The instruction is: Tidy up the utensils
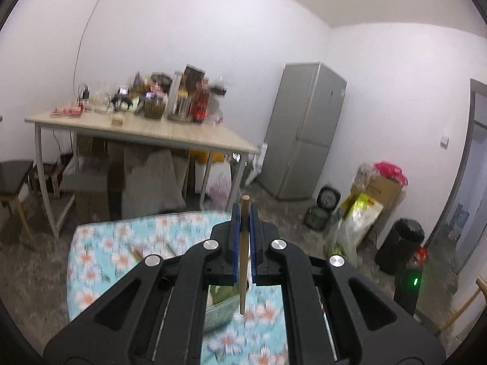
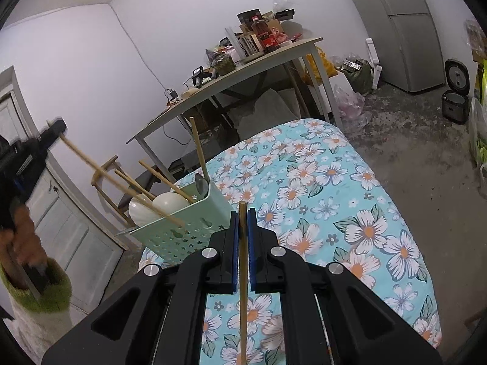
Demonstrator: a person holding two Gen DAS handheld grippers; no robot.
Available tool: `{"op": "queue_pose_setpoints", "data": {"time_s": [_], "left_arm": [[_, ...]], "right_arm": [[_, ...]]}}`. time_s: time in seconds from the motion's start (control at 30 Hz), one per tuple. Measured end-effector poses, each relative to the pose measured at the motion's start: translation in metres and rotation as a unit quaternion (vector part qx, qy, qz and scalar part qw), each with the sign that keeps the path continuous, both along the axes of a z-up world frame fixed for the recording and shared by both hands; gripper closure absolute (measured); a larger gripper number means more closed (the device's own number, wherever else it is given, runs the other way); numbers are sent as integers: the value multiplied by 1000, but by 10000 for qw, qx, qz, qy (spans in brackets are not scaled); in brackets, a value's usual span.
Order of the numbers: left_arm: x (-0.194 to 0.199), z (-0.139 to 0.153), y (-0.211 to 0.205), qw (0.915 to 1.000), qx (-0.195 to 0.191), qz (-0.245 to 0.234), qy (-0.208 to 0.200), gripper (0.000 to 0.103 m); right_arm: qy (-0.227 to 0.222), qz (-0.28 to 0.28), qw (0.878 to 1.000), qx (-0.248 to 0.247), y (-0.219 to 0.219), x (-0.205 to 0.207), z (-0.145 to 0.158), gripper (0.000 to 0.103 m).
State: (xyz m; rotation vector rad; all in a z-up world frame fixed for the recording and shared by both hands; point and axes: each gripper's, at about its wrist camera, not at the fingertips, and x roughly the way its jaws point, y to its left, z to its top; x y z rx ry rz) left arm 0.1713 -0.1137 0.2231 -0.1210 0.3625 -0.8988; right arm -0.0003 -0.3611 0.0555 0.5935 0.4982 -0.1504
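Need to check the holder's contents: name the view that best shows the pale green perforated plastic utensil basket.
Right wrist view: the pale green perforated plastic utensil basket shows whole, with chopsticks and spoons inside. Left wrist view gives only a sliver beneath the gripper.

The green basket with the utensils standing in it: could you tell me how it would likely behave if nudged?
The green basket looks like thin perforated plastic, so probably light. It sits on a soft floral quilt, and long chopsticks lean outward, so it may tip.

A lived-in home room: a grey fridge [image 1: 304, 130] stands at two o'clock in the left wrist view, a cluttered table [image 1: 137, 130] of bottles and jars at eleven, a rice cooker [image 1: 328, 197] on the bare floor, and a flowered quilt [image 2: 319, 188] spread below.
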Motion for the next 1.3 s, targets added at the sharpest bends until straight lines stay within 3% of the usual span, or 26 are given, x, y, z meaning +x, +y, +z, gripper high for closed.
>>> {"op": "queue_pose_setpoints", "data": {"time_s": [0.2,0.57,0.8,0.83,0.9,0.93,0.97,1.3], "left_arm": [[17,7,-16,9996,-77,230,-165,98],[54,-41,-51,9983,311,478,111,98],[65,-67,-65,9960,698,310,460,98],[64,-70,-68,9957,740,258,484,96],[61,-73,-69,9952,811,217,496,79],[61,-74,-68,9952,809,212,501,66],[60,-75,-67,9955,784,203,497,62],[42,-70,-48,9968,646,192,438,45]], "right_arm": [[24,6,10000,87,-6,3,-4,97],[83,39,9998,151,-10,9,-9,97],[114,50,9997,219,-12,11,-12,97],[118,53,9997,225,-11,12,-12,97],[128,56,9996,229,-11,12,-12,97],[132,55,9996,227,-10,12,-12,97],[133,54,9996,226,-10,12,-12,97],[90,38,9999,133,-6,9,-7,97]]}}
